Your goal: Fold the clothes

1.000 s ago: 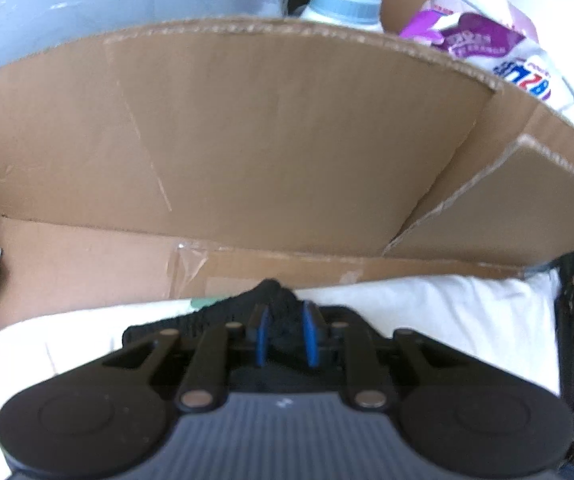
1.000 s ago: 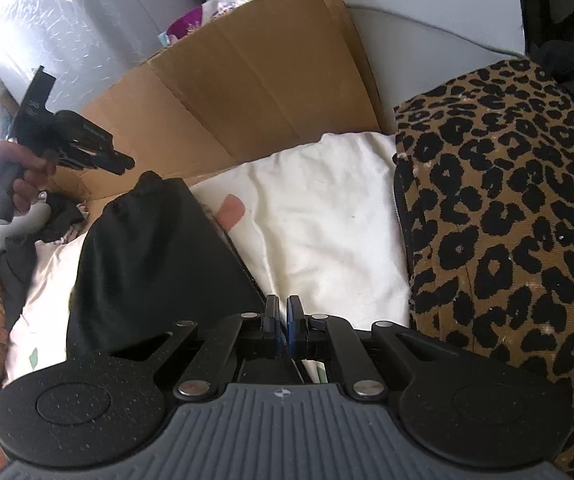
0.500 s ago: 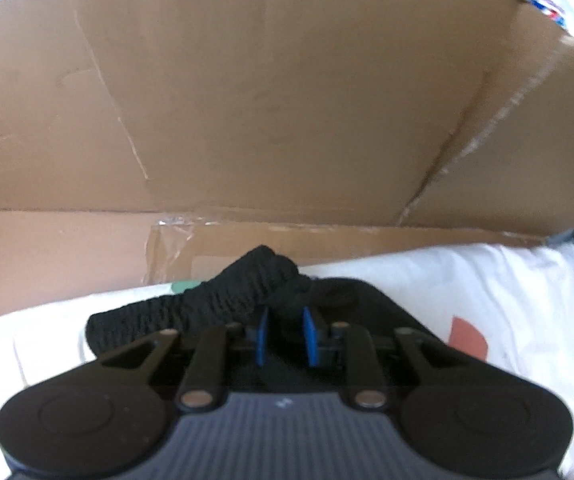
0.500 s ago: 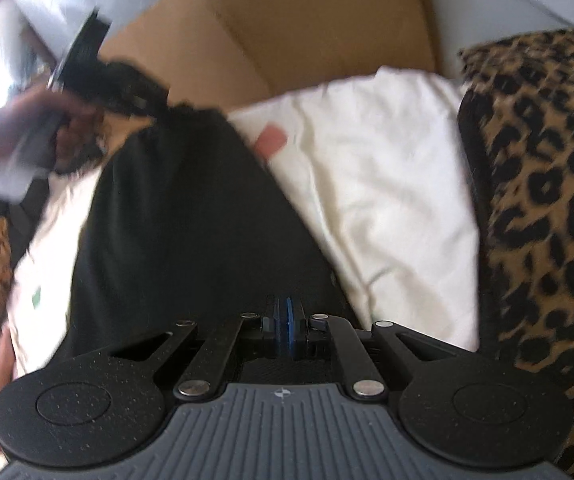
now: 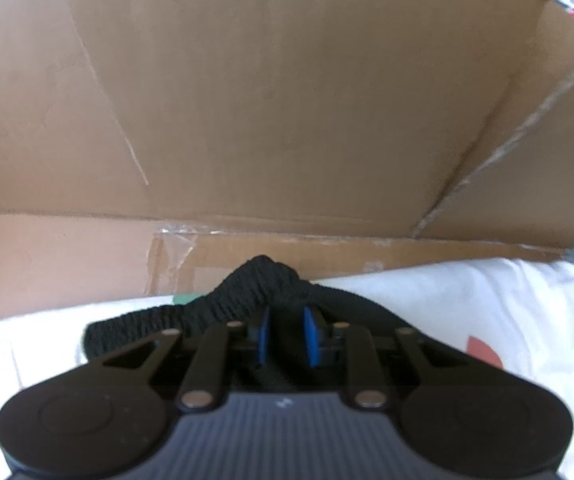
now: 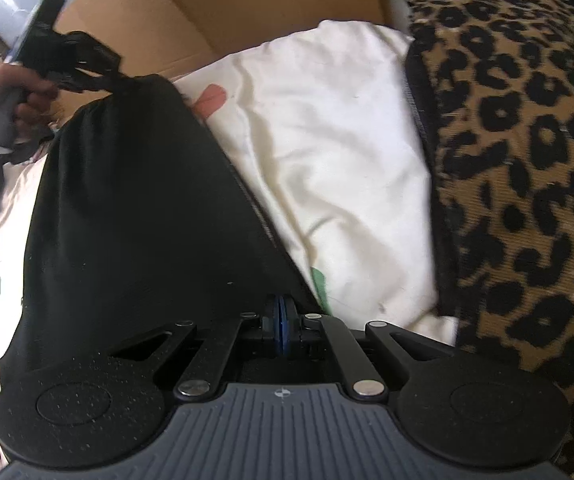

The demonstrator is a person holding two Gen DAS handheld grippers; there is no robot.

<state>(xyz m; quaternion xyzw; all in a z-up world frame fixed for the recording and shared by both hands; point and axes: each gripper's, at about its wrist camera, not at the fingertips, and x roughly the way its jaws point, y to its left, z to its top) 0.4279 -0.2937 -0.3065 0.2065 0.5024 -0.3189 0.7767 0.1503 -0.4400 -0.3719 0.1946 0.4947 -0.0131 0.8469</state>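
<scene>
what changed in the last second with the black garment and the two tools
Both tools came down, laying the black garment flatter on the white sheet. The left tool stays clamped on its bunched waistband, and the right tool still pinches the other end. The cardboard and the leopard-print fabric are unchanged.

We are seeing a brown cardboard box (image 5: 287, 100) standing open behind a white sheet (image 6: 327, 152). A leopard-print cushion (image 6: 527, 160) is lying just beside the sheet.

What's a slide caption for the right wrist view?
Both grippers, right and left, hold a black garment over a white sheet.
</scene>
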